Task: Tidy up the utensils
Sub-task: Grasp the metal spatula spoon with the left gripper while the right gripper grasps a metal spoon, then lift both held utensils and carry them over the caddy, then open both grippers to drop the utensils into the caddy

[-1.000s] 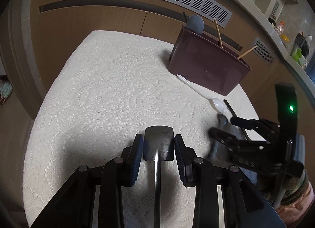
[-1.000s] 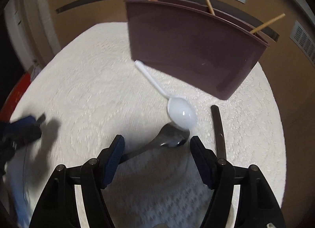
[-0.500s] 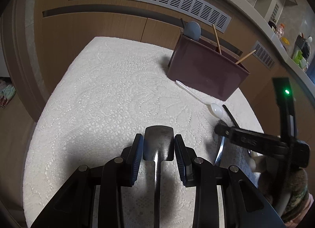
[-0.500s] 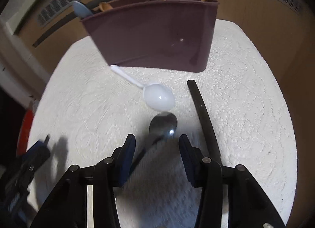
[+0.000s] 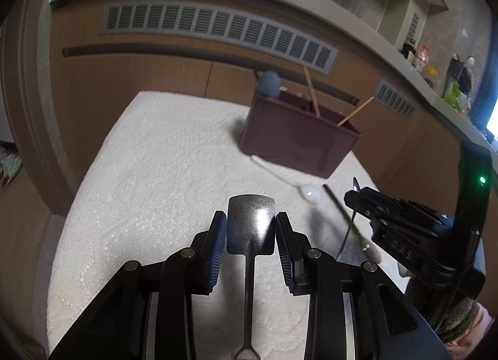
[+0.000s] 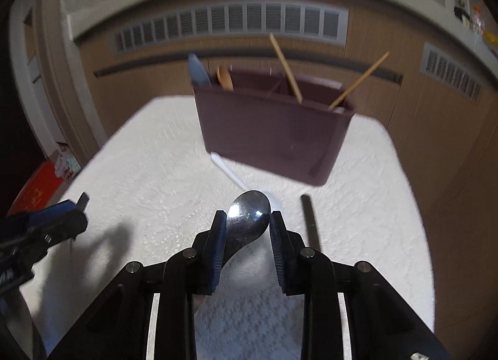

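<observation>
We take the maroon caddy (image 6: pixel 267 129) at the far side of the tabletop (image 5: pixel 162 167) as our landmark.

**Tongs.** Our left tongs (image 5: pixel 250 237) stand narrowly open, their blue pads pressed on the flat rectangular end of a metal utensil (image 5: pixel 250 224), whose handle runs back beneath the camera. Our right tongs (image 6: pixel 247 229) are closing; the bowl of a metal spoon (image 6: pixel 249 213) sits between the pads, which already touch its edges. Both utensils are held in front of the caddy, on our side of it.

**Done.** A blue spoon (image 6: pixel 197 70) and a wooden spoon (image 6: pixel 224 77) stand in the caddy's left end. Two chopsticks (image 6: pixel 286 69) lean in the compartments to their right.

**Left.** A white plastic spoon (image 5: pixel 306 190) lies on the tabletop, its handle tip at the foot of the caddy's front wall. A dark stick-like utensil (image 6: pixel 311 223) lies just right of it. Both remain loose. The two held utensils are not yet in the caddy.

We judge the task roughly half complete: four items stowed, two in hand, two loose.
</observation>
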The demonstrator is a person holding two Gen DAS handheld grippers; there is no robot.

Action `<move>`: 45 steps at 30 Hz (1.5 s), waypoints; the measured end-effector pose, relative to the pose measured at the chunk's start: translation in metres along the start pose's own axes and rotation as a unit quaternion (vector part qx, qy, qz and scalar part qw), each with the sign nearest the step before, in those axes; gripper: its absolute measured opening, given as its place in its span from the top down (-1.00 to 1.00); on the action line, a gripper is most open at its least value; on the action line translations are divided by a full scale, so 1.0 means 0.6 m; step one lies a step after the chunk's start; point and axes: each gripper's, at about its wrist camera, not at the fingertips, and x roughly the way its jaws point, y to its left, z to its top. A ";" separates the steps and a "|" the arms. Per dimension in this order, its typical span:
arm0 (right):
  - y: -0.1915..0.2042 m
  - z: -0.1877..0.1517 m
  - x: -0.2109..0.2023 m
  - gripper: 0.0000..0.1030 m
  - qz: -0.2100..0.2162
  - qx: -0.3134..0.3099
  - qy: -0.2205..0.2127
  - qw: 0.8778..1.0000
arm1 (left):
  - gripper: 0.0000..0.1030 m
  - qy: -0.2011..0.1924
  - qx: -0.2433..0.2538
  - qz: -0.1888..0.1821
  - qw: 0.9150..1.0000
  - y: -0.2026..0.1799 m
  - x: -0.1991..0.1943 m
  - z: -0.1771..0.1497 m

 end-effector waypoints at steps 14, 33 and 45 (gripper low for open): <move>-0.045 0.032 -0.123 0.51 -0.007 -0.010 -0.113 0.993 | 0.36 -0.041 0.059 -0.028 0.997 -0.090 -0.044 0.068; -0.117 0.314 -0.166 0.50 -0.132 -0.058 -0.277 0.950 | 0.39 -0.174 0.114 -0.056 0.976 -0.166 -0.008 0.410; -0.098 0.300 0.037 0.50 -0.167 -0.102 -0.214 0.957 | 0.38 -0.087 0.085 -0.058 0.991 -0.089 0.146 0.377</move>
